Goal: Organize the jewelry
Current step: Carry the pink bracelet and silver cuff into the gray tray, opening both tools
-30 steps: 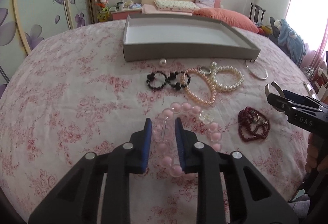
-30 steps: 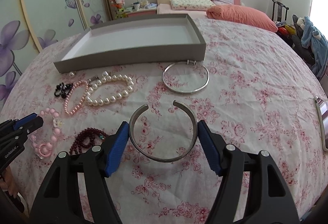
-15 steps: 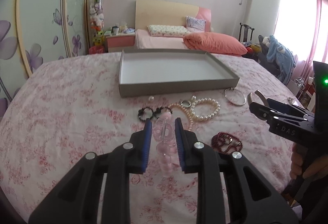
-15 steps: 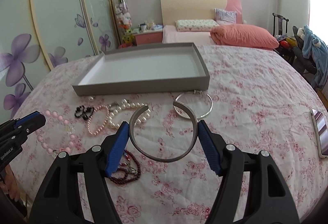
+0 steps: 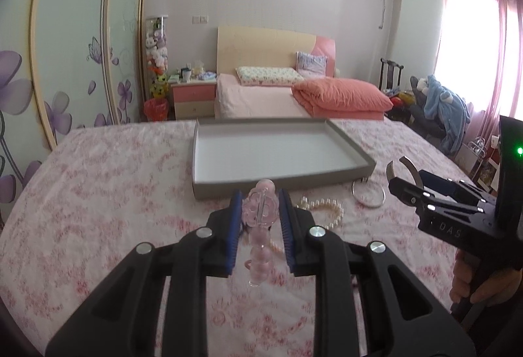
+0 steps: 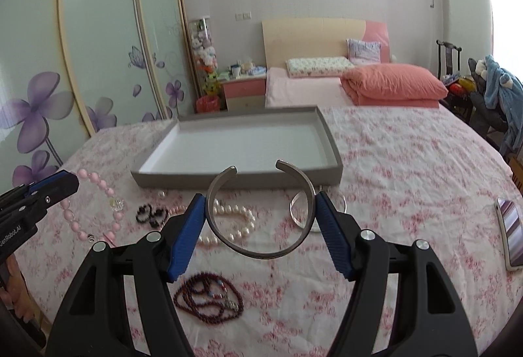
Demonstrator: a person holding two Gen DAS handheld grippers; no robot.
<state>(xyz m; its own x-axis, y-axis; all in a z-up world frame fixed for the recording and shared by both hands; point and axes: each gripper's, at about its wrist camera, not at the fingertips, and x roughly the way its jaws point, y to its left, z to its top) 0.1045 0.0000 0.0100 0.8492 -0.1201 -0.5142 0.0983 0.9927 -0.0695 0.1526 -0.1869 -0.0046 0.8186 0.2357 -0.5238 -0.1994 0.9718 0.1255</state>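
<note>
Bedspread [image 6: 408, 167]: 1 tray [image 6: 330, 135]; left hand-held gripper [image 5: 260, 210] grips pink bracelet [image 5: 260, 246], right hand-held gripper [image 6: 260, 216] grips cuff [image 6: 258, 251].

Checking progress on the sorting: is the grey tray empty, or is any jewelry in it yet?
Empty. The grey tray shows only its bare white floor in both views; the pearl bracelet and dark red beads lie on the bedspread.

Two wrist views, angled down along their fingers

Beyond both finger pairs lies the grey tray [image 5: 281, 184] [image 6: 235, 182]; each view catches the other gripper beside its fingers.
</note>
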